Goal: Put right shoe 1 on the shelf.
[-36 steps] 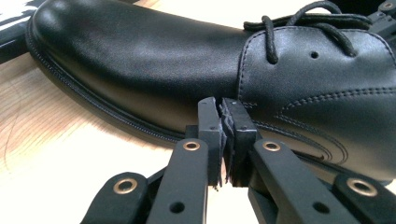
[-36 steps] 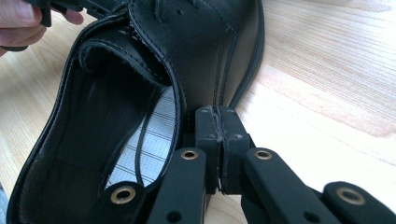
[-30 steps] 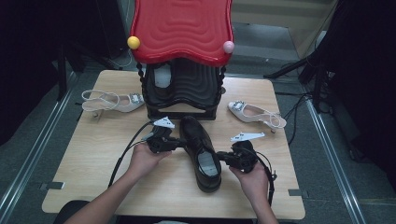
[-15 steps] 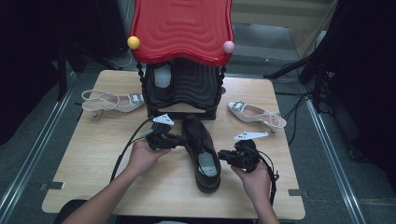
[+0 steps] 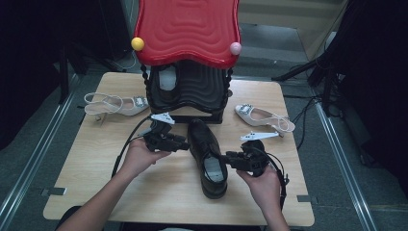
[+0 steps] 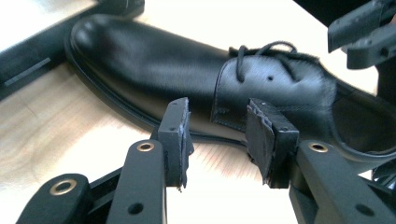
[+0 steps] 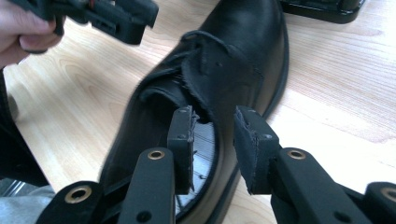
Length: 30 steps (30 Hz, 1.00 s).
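A black lace-up dress shoe (image 5: 208,156) lies on the wooden table (image 5: 96,173), toe toward the rack. My left gripper (image 5: 184,144) is at the shoe's left side near the laces. In the left gripper view its jaws (image 6: 217,123) have just been opening and stand apart, with the shoe (image 6: 154,60) just beyond the pads. My right gripper (image 5: 226,157) is at the shoe's right side by the heel opening. Its jaws (image 7: 215,123) have also just been opening and hover over the shoe's rim (image 7: 243,42) without pressing on it.
A red wavy-topped rack (image 5: 187,29) on a black base (image 5: 192,89) stands at the table's back, just past the shoe's toe. A pale heeled sandal (image 5: 115,104) lies left of it and another (image 5: 263,117) right of it. Dark floor surrounds the table.
Both grippers' jaws have opened and both hands have lifted slightly. The black shoe is let go and rests on the table.
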Available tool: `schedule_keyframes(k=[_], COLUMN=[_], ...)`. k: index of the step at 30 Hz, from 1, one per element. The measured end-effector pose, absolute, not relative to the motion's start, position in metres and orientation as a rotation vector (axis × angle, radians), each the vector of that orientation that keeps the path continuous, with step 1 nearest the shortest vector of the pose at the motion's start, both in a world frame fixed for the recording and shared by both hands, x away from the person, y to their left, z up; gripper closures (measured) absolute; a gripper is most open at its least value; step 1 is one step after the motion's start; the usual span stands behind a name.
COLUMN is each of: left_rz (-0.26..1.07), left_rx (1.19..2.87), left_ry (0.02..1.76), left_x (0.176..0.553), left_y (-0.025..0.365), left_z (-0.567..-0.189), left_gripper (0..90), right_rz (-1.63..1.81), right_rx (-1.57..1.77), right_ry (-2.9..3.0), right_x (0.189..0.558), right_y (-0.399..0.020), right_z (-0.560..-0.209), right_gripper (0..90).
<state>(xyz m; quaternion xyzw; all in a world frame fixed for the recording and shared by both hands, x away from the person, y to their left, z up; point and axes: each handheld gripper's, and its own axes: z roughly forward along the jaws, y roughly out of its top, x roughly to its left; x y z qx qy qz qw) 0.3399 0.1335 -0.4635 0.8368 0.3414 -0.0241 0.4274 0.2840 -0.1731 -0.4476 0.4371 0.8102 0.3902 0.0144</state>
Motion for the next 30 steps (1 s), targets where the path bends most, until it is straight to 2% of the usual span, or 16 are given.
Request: schedule_keyframes(k=[10, 17, 21, 30], left_rz=[-0.005, 0.009, 0.014, 0.060], left_rx=[2.074, 2.055, 2.051, 2.053], left_ry=[0.840, 0.812, 0.804, 0.787], left_x=[0.348, 0.353, 0.357, 0.361], left_y=[0.146, 0.154, 0.159, 0.165], left_z=[-0.425, -0.401, -0.388, -0.362], left_gripper=[62.5, 67.9, 75.0, 80.8], right_rz=[1.169, 1.108, 1.054, 0.986], right_rx=[1.359, 1.348, 1.352, 1.357], right_ry=[2.626, 2.724, 2.762, 2.804], right_x=[0.281, 0.282, 0.284, 0.289], right_y=[-0.147, -0.124, -0.112, -0.097], right_z=[-0.435, -0.445, -0.455, -0.467], right_gripper=[67.7, 66.2, 64.8, 62.0])
